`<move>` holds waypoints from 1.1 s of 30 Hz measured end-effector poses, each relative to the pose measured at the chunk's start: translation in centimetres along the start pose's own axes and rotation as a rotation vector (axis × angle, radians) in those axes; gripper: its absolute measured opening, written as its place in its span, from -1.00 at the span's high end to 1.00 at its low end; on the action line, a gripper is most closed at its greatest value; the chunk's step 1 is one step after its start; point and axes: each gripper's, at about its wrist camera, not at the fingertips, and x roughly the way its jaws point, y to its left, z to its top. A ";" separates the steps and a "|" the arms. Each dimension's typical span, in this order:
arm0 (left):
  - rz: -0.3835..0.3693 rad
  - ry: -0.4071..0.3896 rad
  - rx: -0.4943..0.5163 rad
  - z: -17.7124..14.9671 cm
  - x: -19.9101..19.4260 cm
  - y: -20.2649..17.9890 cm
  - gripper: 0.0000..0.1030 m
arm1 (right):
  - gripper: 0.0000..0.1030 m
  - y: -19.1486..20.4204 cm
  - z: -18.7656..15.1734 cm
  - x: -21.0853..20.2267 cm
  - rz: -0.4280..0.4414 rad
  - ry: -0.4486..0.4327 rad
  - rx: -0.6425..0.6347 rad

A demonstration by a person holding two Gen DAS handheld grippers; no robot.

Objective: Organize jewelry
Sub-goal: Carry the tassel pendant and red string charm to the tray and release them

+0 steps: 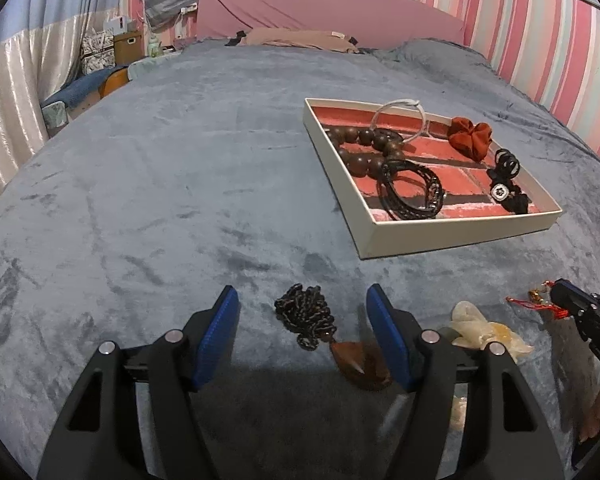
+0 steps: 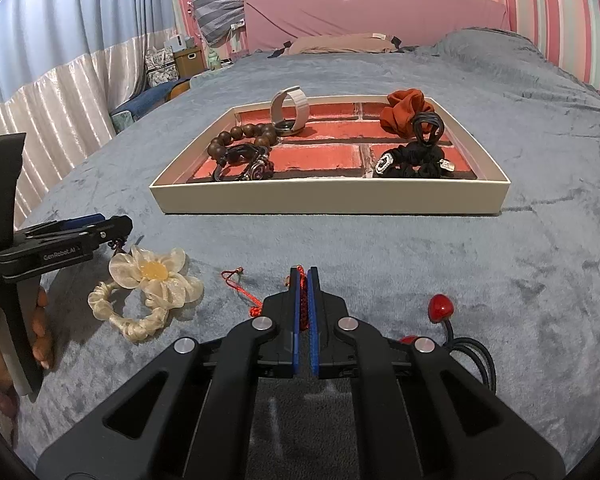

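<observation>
A white tray (image 1: 452, 236) with a brick-pattern floor sits on the grey bed; it also shows in the right wrist view (image 2: 328, 200). It holds a wooden bead bracelet (image 2: 240, 136), black cords, a watch band (image 2: 290, 114), a rust scrunchie (image 2: 404, 114) and black hair ties (image 2: 414, 160). My left gripper (image 1: 302, 304) is open around a dark bead necklace with a brown pendant (image 1: 312, 320) lying on the bed. My right gripper (image 2: 305, 276) is shut on a red cord charm (image 2: 302, 292), whose tail (image 2: 242, 288) lies on the bed.
A cream flower scrunchie (image 2: 148, 292) lies between the grippers, and a red-bead hair tie (image 2: 444, 312) lies to the right of the right gripper. Pillows and a pink headboard (image 2: 372, 12) stand at the far end. Curtains hang at left.
</observation>
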 end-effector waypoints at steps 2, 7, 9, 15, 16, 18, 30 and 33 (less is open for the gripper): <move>-0.009 0.013 -0.006 0.0 0.3 0.1 -0.11 | 0.91 0.0 -0.1 0.0 0.001 -0.002 0.001; -0.049 0.033 -0.023 -0.1 0.6 0.3 0.49 | 0.91 -0.1 0.1 -0.1 0.006 -0.004 0.006; -0.050 0.021 -0.019 -0.1 0.2 0.2 0.51 | 0.91 -0.1 0.3 -0.3 0.005 -0.005 0.003; -0.074 -0.044 -0.016 0.8 -2.5 -0.4 0.53 | 0.91 -0.6 1.6 -1.0 0.005 -0.028 0.002; -0.080 -0.062 -0.012 1.3 -3.2 -0.8 0.53 | 0.91 -0.8 2.0 -1.2 0.004 -0.037 0.004; -0.095 -0.087 -0.003 2.3 -4.2 -1.6 0.53 | 0.91 -1.1 2.9 -1.5 0.005 -0.051 0.007; -0.118 -0.121 0.046 10.3 -2.2 -8.3 0.53 | 0.91 -6.0 11.5 -0.7 -0.070 -0.118 0.018; -0.084 -0.077 0.035 10.8 0.9 -8.7 0.53 | 0.91 -7.4 12.3 0.9 -0.086 -0.093 0.024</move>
